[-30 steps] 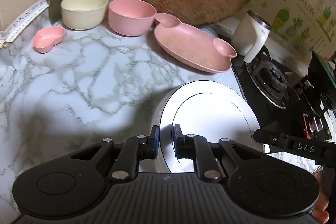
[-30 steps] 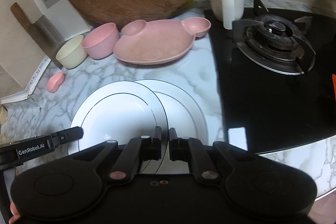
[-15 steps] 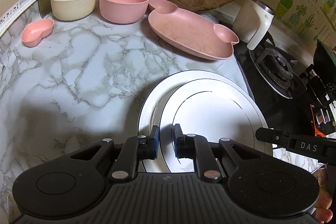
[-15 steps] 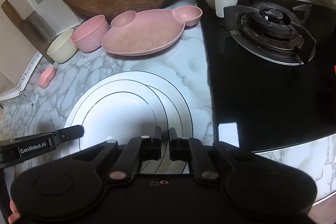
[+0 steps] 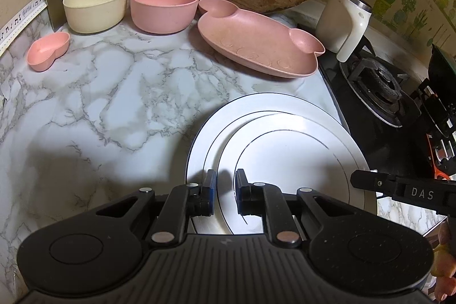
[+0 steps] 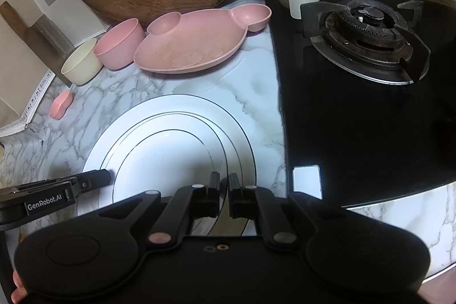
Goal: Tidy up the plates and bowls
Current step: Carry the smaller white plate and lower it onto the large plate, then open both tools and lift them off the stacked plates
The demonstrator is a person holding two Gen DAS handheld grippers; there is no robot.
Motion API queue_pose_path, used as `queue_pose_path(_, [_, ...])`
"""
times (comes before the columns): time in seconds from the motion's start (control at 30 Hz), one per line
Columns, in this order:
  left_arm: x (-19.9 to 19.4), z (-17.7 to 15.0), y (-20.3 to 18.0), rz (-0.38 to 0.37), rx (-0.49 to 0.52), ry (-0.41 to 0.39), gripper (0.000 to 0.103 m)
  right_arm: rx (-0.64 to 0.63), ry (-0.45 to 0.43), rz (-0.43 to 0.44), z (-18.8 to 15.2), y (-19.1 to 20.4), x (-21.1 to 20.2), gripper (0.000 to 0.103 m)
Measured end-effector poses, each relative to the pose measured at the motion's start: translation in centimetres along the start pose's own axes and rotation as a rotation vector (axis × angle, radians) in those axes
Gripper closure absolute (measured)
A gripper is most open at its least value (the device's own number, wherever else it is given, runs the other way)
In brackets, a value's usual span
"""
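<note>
Upper white plate (image 5: 285, 161) now nested on lower plate (image 6: 176, 107), both tools clamped on its rim; pink bowl (image 5: 164, 6) beyond.

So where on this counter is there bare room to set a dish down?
Bare marble lies left of the white plates, in front of the cream bowl, pink bowl and heart dish. The back row is crowded; the animal-shaped plate leaves only a narrow strip.

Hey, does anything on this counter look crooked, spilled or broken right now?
Nothing spilled or broken shows. The one oddity: the top white plate sits off-centre on the bottom white plate, shifted toward the stove, so the stack is not lined up. The pink bowl and cream bowl stand upright.
</note>
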State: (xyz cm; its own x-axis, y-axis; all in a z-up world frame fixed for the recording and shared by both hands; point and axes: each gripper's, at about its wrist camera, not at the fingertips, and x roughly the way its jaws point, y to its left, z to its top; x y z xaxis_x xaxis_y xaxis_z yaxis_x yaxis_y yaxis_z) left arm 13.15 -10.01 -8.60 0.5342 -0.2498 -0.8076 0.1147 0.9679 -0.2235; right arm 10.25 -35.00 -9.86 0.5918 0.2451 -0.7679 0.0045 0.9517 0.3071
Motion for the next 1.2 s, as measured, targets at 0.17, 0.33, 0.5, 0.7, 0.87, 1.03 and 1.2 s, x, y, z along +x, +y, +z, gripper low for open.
queue_pose_path(0.17, [-0.1, -0.1, 0.0, 0.001, 0.006, -0.006, 0.090, 0.004, 0.010, 0.001, -0.2, -0.1, 0.4, 0.096])
queue_pose_path(0.33, [-0.1, -0.1, 0.3, 0.001, 0.003, -0.004, 0.090, -0.005, 0.015, 0.005, -0.4, 0.0, 0.7, 0.095])
queue_pose_path(0.5, [-0.3, -0.5, 0.4, -0.004, 0.000, 0.000, 0.090, -0.042, -0.019, -0.035, -0.4, 0.8, -0.1, 0.087])
queue_pose_path(0.7, [-1.4, -0.7, 0.3, -0.015, 0.013, -0.025, 0.090, -0.096, -0.058, -0.038, -0.2, 2.1, -1.5, 0.082])
queue_pose_path(0.87, [-2.6, -1.0, 0.2, -0.018, 0.037, -0.041, 0.090, -0.142, -0.053, -0.034, -0.4, 3.6, -2.0, 0.079])
queue_pose_path(1.03, [-4.2, -1.0, 0.5, -0.014, 0.053, -0.075, 0.090, -0.160, -0.065, -0.022, -0.6, 5.1, -2.6, 0.071])
queue_pose_path(1.2, [-6.0, -0.9, 1.2, -0.014, 0.049, -0.116, 0.090, -0.187, -0.098, -0.005, -1.0, 7.1, -3.8, 0.062])
